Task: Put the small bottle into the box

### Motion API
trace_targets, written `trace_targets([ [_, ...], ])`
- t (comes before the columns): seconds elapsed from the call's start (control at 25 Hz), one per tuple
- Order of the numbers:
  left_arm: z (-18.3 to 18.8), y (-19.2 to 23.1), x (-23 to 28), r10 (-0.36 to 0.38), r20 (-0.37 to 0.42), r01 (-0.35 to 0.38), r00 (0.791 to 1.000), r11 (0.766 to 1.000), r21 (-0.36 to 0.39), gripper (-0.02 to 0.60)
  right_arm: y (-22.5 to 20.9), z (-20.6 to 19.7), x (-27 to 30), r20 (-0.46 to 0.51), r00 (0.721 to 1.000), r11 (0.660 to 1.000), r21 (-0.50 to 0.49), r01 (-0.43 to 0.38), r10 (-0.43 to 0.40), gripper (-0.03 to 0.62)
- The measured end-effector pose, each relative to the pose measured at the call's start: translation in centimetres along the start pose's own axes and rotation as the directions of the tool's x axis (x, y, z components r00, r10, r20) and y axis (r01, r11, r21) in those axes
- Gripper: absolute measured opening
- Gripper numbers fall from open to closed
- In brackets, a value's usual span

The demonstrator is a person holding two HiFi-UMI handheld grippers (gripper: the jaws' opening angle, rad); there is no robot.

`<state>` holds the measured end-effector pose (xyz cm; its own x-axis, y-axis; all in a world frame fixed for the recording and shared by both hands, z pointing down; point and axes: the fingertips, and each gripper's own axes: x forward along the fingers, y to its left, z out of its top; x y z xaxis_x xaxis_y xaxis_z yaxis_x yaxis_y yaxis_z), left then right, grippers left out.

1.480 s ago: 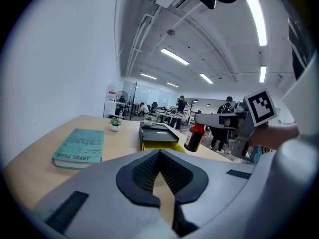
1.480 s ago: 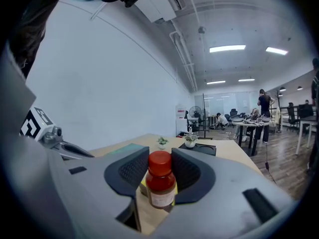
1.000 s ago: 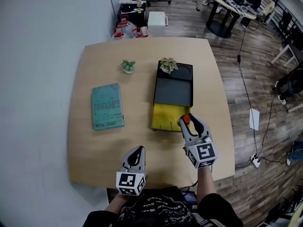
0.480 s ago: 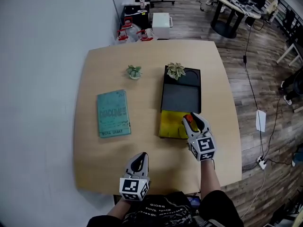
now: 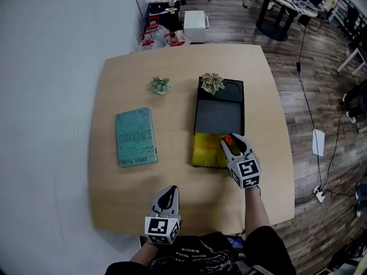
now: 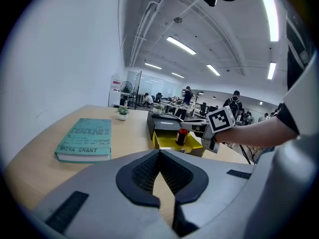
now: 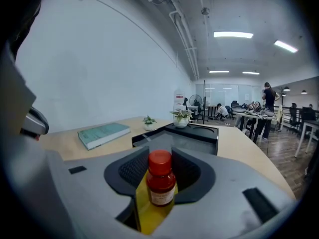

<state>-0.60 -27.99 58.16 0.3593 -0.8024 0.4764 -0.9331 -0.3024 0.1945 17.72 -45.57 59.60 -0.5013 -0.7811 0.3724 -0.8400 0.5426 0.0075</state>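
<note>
Small bottle (image 7: 160, 179), red-capped and upright, sits clamped between the jaws of my right gripper (image 5: 231, 142), held over the yellow near end of the box (image 5: 218, 118) on the desk (image 5: 172, 79). My left gripper (image 5: 168, 195) hangs near the desk's front edge, jaws closed together on nothing, well apart from the box. A teal book (image 5: 136, 137) lies to the box's left

The small bottle (image 7: 160, 182) has a red cap, a dark reddish body and a pale label. The box (image 5: 218, 116) is black with a yellow near part, the book (image 5: 136, 137) is teal, and the bench (image 5: 172, 79) is pale tan wood. The left gripper (image 5: 167, 195) and right gripper (image 5: 229, 142) are grey, with black-and-white square markers.
</note>
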Motion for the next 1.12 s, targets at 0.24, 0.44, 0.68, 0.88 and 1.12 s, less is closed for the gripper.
trace_targets([
  [0.24,-0.1,0.4,0.0,0.026,0.002,-0.026,1.0,1.0,0.001,0.003,-0.1,0.0,0.0,0.005,1.0,1.0,-0.024,-0.005,0.005,0.15],
  [0.44,-0.5,0.4,-0.3,0.04,-0.011,-0.04,0.999,0.999,0.007,0.003,-0.1,2.2,-1.0,0.117,0.993,0.999,0.034,-0.025,0.021,0.279],
  [0.68,-0.9,-0.2,-1.0,0.054,-0.007,-0.054,0.999,0.999,0.002,0.003,0.7,3.8,-2.8,0.155,0.988,0.999,0.019,-0.032,0.028,0.281],
  [0.88,-0.9,-0.9,-1.9,0.059,0.017,-0.059,0.998,0.998,-0.008,0.003,2.0,6.1,-5.7,0.233,0.971,0.998,0.022,-0.051,0.045,0.281],
  [1.12,-1.0,-1.3,-3.5,0.058,0.045,-0.057,0.997,0.998,-0.008,0.003,4.9,7.6,-9.1,0.287,0.955,0.997,-0.004,-0.072,0.071,0.281],
])
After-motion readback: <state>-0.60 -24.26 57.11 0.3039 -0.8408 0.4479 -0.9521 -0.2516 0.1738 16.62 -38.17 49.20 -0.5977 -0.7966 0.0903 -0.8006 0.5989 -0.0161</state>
